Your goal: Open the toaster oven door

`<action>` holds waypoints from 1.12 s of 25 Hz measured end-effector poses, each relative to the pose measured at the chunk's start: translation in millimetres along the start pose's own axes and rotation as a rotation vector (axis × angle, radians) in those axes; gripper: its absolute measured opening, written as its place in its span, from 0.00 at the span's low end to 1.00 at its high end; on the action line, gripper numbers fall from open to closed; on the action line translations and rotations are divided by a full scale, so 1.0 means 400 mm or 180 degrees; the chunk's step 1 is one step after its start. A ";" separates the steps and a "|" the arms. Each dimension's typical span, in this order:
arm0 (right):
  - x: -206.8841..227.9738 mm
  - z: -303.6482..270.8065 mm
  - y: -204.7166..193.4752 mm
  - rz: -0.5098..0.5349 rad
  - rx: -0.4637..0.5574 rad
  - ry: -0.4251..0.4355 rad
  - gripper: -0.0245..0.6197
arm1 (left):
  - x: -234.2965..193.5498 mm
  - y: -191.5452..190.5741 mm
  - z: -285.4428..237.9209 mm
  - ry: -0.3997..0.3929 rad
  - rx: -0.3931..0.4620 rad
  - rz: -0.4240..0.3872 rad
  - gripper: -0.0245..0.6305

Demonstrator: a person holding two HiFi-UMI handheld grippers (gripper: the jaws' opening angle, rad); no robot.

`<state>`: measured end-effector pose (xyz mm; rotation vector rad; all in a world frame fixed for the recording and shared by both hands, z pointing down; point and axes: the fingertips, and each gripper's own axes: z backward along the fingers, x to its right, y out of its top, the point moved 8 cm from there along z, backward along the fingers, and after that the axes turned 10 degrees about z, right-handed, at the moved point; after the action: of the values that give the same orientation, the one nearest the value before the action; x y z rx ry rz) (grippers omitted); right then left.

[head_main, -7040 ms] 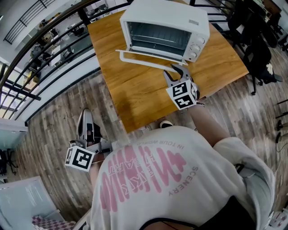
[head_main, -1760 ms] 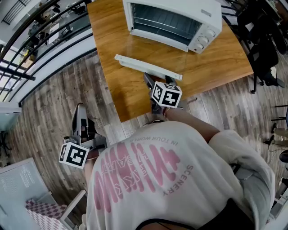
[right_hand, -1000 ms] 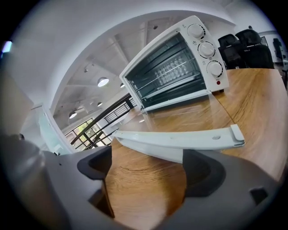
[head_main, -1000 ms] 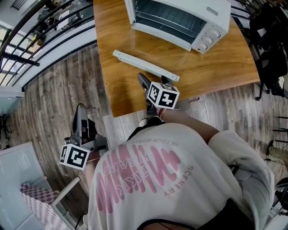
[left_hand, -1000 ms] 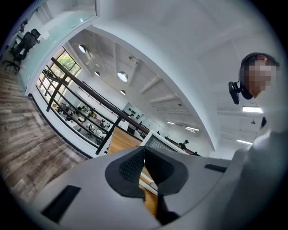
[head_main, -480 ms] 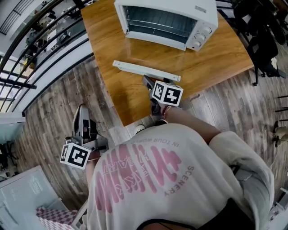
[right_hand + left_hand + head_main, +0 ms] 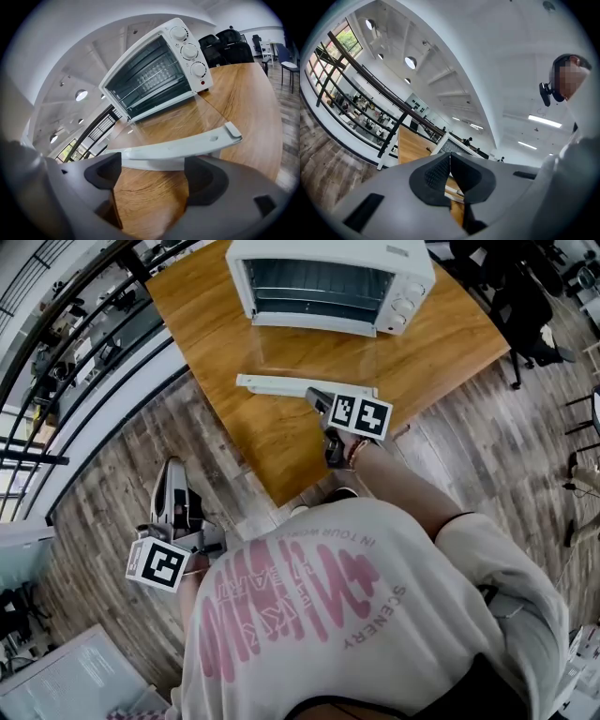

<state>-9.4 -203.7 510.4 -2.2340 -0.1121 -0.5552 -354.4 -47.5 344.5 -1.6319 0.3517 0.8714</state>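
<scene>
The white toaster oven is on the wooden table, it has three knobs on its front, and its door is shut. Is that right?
Not quite: the door is open, folded down flat over the table, as the right gripper view shows. The rest holds: the white toaster oven is on the wooden table and has three knobs on its front.

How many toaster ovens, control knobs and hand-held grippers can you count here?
White metal toaster oven: 1
Round white control knobs: 3
Hand-held grippers, left and right: 2
Total: 6
</scene>
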 end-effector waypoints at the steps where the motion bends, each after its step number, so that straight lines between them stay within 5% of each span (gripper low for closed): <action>1: 0.001 0.002 0.002 -0.0020 0.0005 -0.0015 0.69 | -0.003 0.005 0.000 -0.0025 -0.0024 -0.0002 0.07; 7: 0.017 0.005 0.005 -0.0236 0.0067 -0.0097 0.59 | -0.031 0.030 0.004 -0.0119 -0.0116 -0.0003 0.07; 11: 0.003 -0.001 0.014 -0.0383 0.0127 -0.0061 0.72 | -0.044 0.047 0.003 -0.0190 -0.0177 -0.0018 0.07; 28: -0.015 -0.011 0.040 -0.0951 0.0247 -0.0153 0.87 | -0.058 0.061 -0.015 -0.0417 -0.0362 -0.0020 0.07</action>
<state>-12.2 -217.0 498.9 -2.1684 -0.4902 -0.6444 -383.8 -65.0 343.7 -1.6692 0.2088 1.0036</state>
